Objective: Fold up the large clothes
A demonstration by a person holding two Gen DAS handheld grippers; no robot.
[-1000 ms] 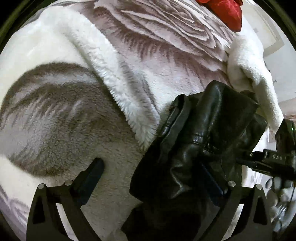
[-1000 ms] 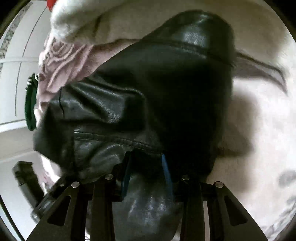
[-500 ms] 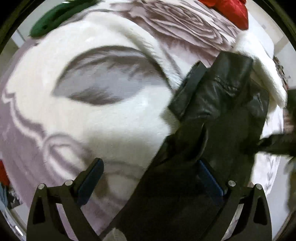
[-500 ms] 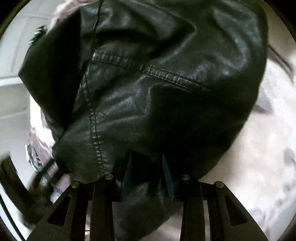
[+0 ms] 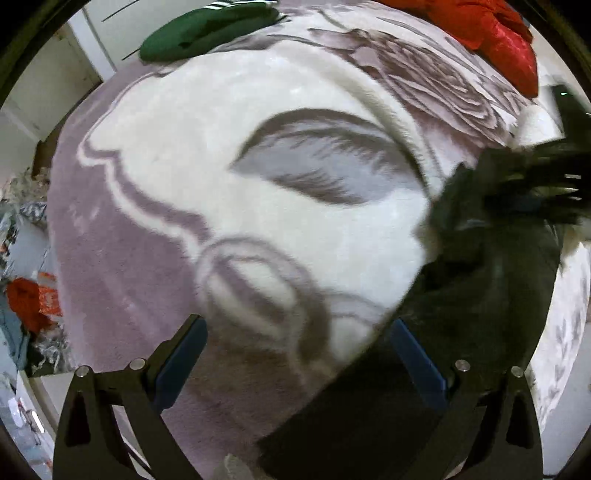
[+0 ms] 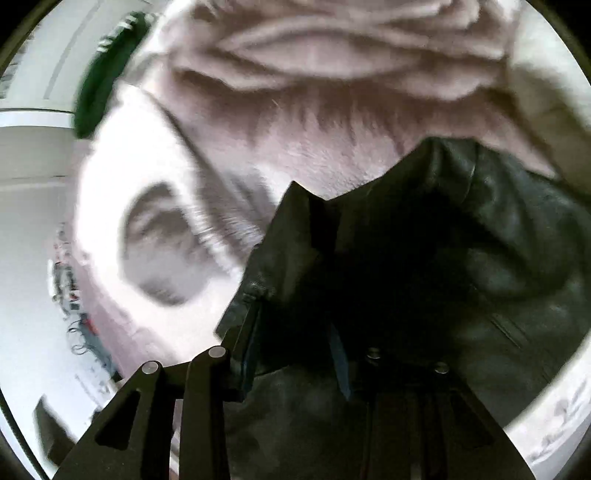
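A black leather jacket [image 5: 480, 295] lies bunched on a fluffy white and mauve rose-patterned blanket [image 5: 240, 221]. In the left wrist view my left gripper [image 5: 299, 354] is wide open and empty; the jacket lies against its right finger [image 5: 417, 362]. The blurred right gripper shows at the right edge, on the jacket's far end. In the right wrist view my right gripper [image 6: 295, 354] is shut on a fold of the jacket [image 6: 461, 266], which fills the lower right.
A green garment [image 5: 207, 33] lies at the blanket's far edge and a red garment [image 5: 495, 40] at the far right. Cluttered clothes [image 5: 26, 306] sit beyond the blanket's left edge. White walls [image 6: 33, 155] stand to the left.
Both grippers have lifted and pulled back. The jacket has moved right and down in the left view. In the right view it has dropped away, so the blanket now shows above it.
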